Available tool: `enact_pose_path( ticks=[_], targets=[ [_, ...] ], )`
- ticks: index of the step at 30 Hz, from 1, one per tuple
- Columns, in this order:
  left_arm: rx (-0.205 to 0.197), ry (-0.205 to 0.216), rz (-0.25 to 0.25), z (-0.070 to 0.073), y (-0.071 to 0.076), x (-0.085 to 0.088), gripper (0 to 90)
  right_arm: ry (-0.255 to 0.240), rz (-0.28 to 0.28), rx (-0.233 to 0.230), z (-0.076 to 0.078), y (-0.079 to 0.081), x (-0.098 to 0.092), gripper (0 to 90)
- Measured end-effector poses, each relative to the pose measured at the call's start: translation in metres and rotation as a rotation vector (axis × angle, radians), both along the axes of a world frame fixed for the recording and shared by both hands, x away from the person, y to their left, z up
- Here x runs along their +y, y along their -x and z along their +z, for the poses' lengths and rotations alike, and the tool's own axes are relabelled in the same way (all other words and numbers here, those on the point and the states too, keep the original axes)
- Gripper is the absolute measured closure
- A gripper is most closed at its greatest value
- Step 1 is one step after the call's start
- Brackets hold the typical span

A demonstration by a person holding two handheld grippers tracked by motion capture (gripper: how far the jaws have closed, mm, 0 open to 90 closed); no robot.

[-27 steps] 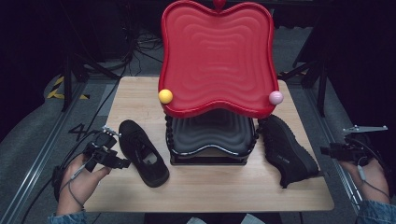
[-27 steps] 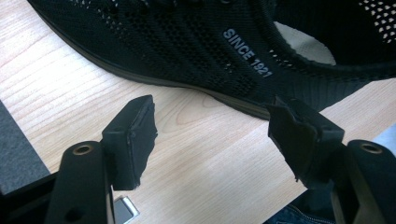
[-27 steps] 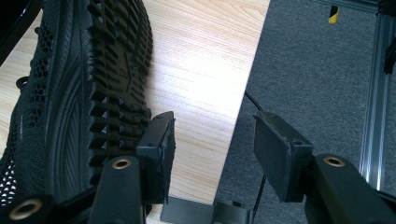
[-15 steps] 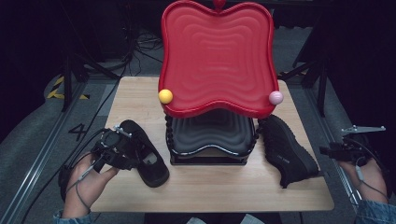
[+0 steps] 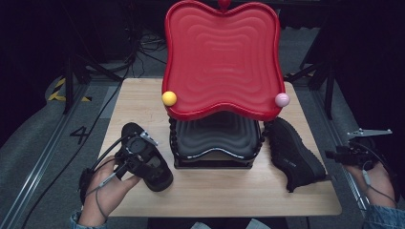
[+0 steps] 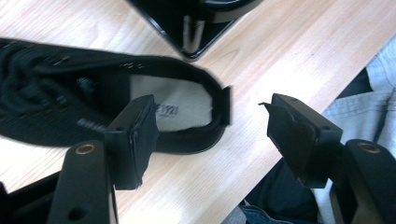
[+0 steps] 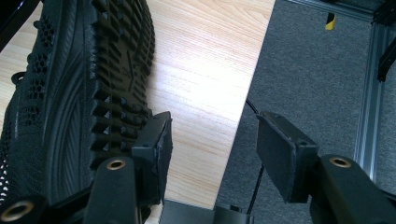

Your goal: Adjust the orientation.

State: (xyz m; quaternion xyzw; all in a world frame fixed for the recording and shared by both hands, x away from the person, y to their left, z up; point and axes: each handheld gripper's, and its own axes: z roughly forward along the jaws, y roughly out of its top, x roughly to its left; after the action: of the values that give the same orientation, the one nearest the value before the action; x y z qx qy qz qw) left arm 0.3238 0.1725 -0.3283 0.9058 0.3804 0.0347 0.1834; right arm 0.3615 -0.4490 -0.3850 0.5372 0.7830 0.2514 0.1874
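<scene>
Shoes are the job here: a black soft cloth shoe with a pale inside (image 5: 145, 157) lies on the near left part of the light wooden table (image 5: 229, 195), just beside a black two-level rack with a wavy red plastic top shelf (image 5: 220, 62). A second black mesh shoe with a knobbly rubber sole (image 5: 293, 152) lies tipped on its side at the right of the rack, near the right edge of the table. The left gripper (image 5: 136, 150) hangs right over the left shoe with its jaws spread wide and nothing between them. In the left gripper view, one jaw sits over the back rim of this shoe (image 6: 140, 107) and the other is over bare wood. The right gripper (image 5: 346, 153) waits off the right edge of the table, well apart from its shoe, jaws wide and holding nothing. In the right gripper view, the sole (image 7: 102, 74) faces the camera. The left shoe looks light and floppy, so it may bend or droop when lifted. The best place to grab is likely the thick heel rim, with one jaw inside the opening and one outside. The cloth should not slip much. A yellow ball (image 5: 169, 98) and a pink ball (image 5: 282, 99) sit on the near corners of the red shelf.
</scene>
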Motion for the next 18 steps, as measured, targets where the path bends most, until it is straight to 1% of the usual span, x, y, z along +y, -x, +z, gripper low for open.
enact_pose_path(
  ticks=[2, 3, 4, 5, 7, 8, 9, 10, 11, 12, 13, 14, 15, 16, 17, 18],
  targets=[
    [0.016, 0.013, 0.007, -0.004, -0.002, -0.005, 31.2, 0.003, 0.004, 0.001, 0.0, 0.0, 0.002, 45.9],
    [0.032, 0.034, 0.036, -0.009, -0.004, -0.01, 29.8, 0.001, 0.003, 0.003, 0.0, 0.0, 0.002, 45.7],
    [0.032, 0.033, 0.047, -0.013, -0.006, -0.013, 28.8, 0.004, 0.007, 0.001, -0.001, 0.0, 0.003, 45.4],
    [0.032, 0.033, 0.047, -0.013, -0.006, -0.013, 28.4, 0.004, 0.008, 0.001, -0.001, 0.0, 0.003, 45.2],
    [0.043, 0.003, 0.089, -0.02, -0.009, -0.019, 27.8, 0.008, 0.011, 0.0, -0.001, -0.001, 0.003, 45.1],
    [0.043, -0.002, 0.096, -0.022, -0.01, -0.02, 27.8, 0.01, 0.011, -0.003, -0.001, -0.001, 0.003, 45.1],
    [0.039, -0.028, 0.108, -0.025, -0.011, -0.021, 27.9, 0.01, 0.01, -0.005, -0.001, 0.0, 0.003, 45.1],
    [0.039, -0.028, 0.108, -0.025, -0.011, -0.021, 28.1, 0.01, 0.01, -0.005, -0.001, 0.0, 0.003, 45.1],
    [0.054, -0.022, 0.117, -0.027, -0.011, -0.023, 28.1, 0.006, 0.009, -0.004, -0.001, 0.0, 0.003, 45.0],
    [0.05, -0.029, 0.12, -0.03, -0.012, -0.023, 28.7, 0.008, 0.011, -0.007, -0.001, 0.0, 0.003, 45.0],
    [0.06, -0.031, 0.11, -0.031, -0.013, -0.023, 30.0, 0.005, 0.011, -0.001, -0.001, 0.0, 0.002, 44.9],
    [0.065, -0.033, 0.118, -0.033, -0.014, -0.024, 31.0, 0.006, 0.01, -0.001, -0.002, 0.0, 0.002, 44.9],
    [0.066, -0.042, 0.108, -0.036, -0.016, -0.023, 33.0, 0.004, 0.008, 0.0, -0.002, 0.0, 0.002, 44.9],
    [0.086, -0.036, 0.118, -0.038, -0.016, -0.024, 34.7, 0.003, 0.011, 0.003, -0.003, 0.0, 0.002, 44.9],
    [0.086, -0.044, 0.108, -0.04, -0.018, -0.023, 36.4, 0.002, 0.01, 0.004, -0.003, 0.0, 0.002, 44.9],
    [0.096, -0.034, 0.115, -0.042, -0.019, -0.023, 39.3, 0.004, 0.012, 0.005, -0.004, -0.001, 0.002, 44.9]
  ],
)
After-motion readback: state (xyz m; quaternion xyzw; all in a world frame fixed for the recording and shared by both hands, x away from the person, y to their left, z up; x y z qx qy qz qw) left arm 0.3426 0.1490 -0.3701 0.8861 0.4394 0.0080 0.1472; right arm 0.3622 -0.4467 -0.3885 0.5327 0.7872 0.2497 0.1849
